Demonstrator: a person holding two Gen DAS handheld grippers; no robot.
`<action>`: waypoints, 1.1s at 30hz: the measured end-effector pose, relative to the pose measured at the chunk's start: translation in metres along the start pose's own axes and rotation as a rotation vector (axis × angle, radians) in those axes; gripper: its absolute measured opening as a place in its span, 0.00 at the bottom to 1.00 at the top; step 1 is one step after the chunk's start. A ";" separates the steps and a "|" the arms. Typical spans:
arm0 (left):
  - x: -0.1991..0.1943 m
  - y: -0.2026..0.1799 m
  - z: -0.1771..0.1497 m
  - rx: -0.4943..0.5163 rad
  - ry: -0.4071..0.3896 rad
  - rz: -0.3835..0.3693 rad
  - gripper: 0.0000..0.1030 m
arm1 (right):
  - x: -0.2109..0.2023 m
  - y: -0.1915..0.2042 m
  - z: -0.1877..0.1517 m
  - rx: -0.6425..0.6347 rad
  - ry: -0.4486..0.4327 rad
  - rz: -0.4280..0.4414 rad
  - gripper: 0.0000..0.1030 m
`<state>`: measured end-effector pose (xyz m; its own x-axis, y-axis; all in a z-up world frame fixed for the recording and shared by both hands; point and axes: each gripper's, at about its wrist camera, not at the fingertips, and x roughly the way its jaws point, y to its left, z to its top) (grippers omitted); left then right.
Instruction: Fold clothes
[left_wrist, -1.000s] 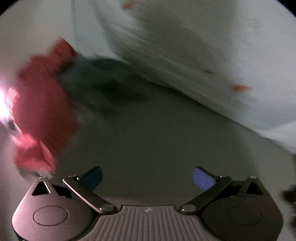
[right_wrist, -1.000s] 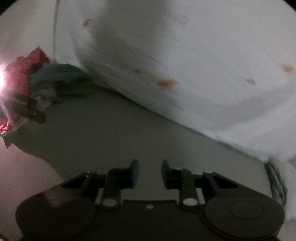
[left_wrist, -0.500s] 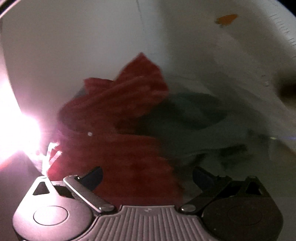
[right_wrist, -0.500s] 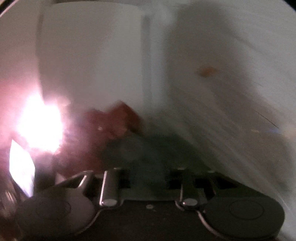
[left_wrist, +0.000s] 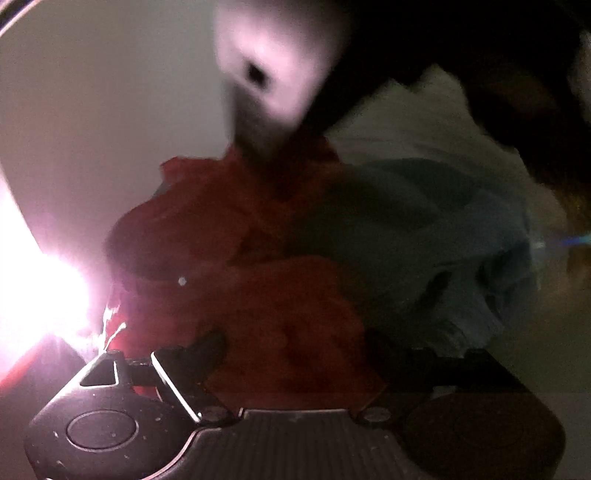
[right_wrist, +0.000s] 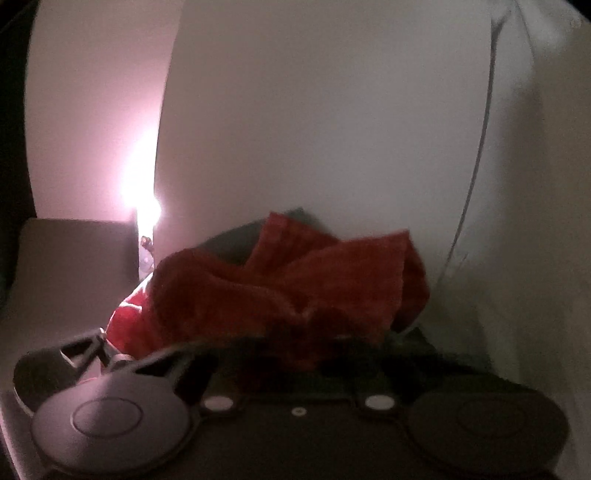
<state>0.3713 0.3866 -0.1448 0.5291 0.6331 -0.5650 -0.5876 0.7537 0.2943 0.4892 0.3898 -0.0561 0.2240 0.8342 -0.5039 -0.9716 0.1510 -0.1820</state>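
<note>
The left hand-held gripper stands with its two fingers spread wide, the crumpled red cloth bulging up between them and filling the gap, though whether the pads touch the fabric cannot be told in this dim light; the left finger shows as a dark tip against the red, the other is lost in shadow; just to the right of the red cloth lies a bluish-grey garment, bunched and pressed against it; behind both rises a pale wall, and a strong glare burns at the left edge; a blurred pale shape with a dark spot hangs above the red cloth, with a dark mass to its right, and what either is cannot be told. In the right wrist view the right hand-held gripper is sunk in shadow beneath the same red cloth, so whether it is open or closed cannot be told; the cloth lies heaped just ahead of it, in front of a pale panel, with the glare at the panel's left edge.
</note>
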 end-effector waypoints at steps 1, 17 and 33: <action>-0.002 -0.003 -0.001 0.003 -0.004 0.014 0.81 | -0.009 -0.001 0.004 0.015 -0.030 -0.002 0.07; -0.237 -0.012 0.023 -0.133 -0.397 0.049 0.05 | -0.357 0.057 0.014 0.043 -0.380 -0.480 0.07; -0.534 -0.076 -0.127 -0.009 -0.513 -0.208 0.05 | -0.697 0.250 -0.115 0.131 -0.458 -0.678 0.07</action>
<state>0.0559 -0.0310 0.0370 0.8637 0.4774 -0.1617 -0.4428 0.8719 0.2089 0.0993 -0.2151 0.1526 0.7392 0.6689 0.0786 -0.6439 0.7361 -0.2087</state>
